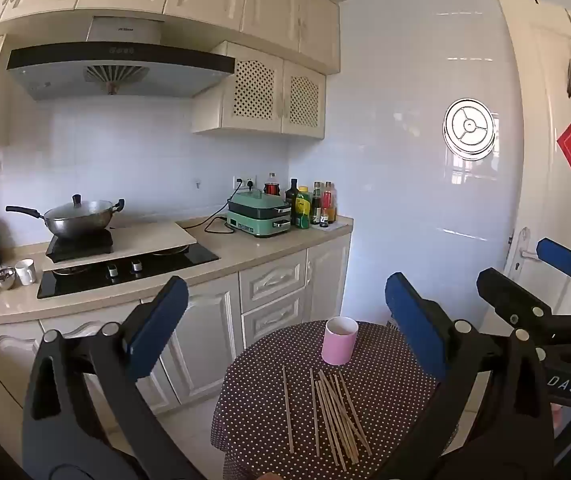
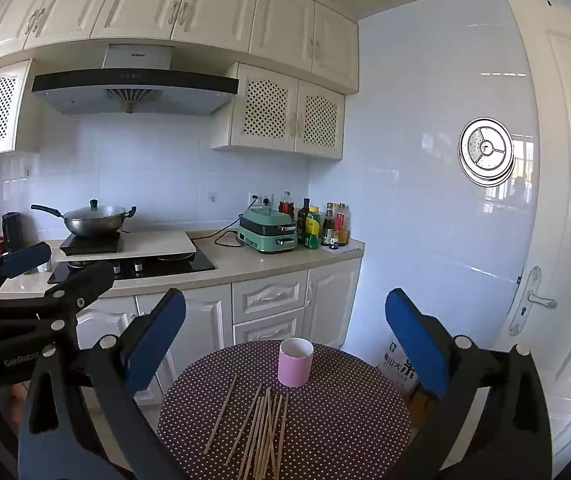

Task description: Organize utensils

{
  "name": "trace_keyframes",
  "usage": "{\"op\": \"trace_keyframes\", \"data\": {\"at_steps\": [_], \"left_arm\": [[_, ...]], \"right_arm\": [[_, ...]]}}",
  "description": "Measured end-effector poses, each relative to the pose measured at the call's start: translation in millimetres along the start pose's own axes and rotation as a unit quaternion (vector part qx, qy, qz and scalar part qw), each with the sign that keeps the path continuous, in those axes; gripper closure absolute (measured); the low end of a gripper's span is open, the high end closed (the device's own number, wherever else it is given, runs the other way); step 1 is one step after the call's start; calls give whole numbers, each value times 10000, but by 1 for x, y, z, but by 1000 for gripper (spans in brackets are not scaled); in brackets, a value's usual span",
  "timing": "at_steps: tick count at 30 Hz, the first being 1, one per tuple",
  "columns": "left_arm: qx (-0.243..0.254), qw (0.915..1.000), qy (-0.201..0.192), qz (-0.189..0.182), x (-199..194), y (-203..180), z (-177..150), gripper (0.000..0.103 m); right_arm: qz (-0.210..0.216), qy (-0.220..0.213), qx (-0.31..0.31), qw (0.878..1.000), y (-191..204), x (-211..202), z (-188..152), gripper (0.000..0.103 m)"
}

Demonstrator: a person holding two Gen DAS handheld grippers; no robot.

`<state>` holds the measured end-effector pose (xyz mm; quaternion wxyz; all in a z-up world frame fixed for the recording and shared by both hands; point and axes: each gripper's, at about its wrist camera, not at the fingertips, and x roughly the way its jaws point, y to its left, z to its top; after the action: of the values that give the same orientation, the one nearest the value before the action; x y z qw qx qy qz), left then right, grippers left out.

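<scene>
Several wooden chopsticks (image 1: 331, 416) lie loose on a small round table with a dark dotted cloth (image 1: 385, 392). A pink cup (image 1: 339, 341) stands upright just behind them. My left gripper (image 1: 285, 328) is open and empty, held above and before the table. My right gripper (image 2: 285, 344) is open and empty too, above the same table; the chopsticks (image 2: 263, 432) and the cup (image 2: 295, 362) show below it. The right gripper shows at the right of the left wrist view (image 1: 525, 276), and the left gripper at the left of the right wrist view (image 2: 65, 264).
A kitchen counter (image 1: 245, 248) runs behind the table with a hob, a lidded wok (image 1: 77, 220), a green appliance (image 1: 259, 214) and bottles (image 1: 313, 204). Cabinets (image 1: 269, 300) stand below. A white door (image 2: 545, 240) is at the right, a box (image 2: 399, 364) by the wall.
</scene>
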<state>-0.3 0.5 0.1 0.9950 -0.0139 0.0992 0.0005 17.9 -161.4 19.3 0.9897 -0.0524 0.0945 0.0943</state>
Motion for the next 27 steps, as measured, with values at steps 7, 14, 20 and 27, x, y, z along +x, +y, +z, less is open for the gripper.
{"op": "trace_keyframes", "data": {"at_steps": [7, 14, 20, 27], "left_arm": [[60, 10000, -25, 22, -1, -1, -3, 6], [53, 10000, -20, 45, 0, -2, -4, 6], [52, 10000, -10, 52, -3, -4, 4, 6], [44, 10000, -2, 38, -5, -5, 4, 6]], "right_arm": [[-1, 37, 0, 10000, 1, 0, 1, 7], [-17, 14, 19, 10000, 2, -3, 1, 7], [8, 13, 54, 10000, -2, -2, -3, 7], [17, 19, 94, 10000, -6, -3, -3, 7]]}}
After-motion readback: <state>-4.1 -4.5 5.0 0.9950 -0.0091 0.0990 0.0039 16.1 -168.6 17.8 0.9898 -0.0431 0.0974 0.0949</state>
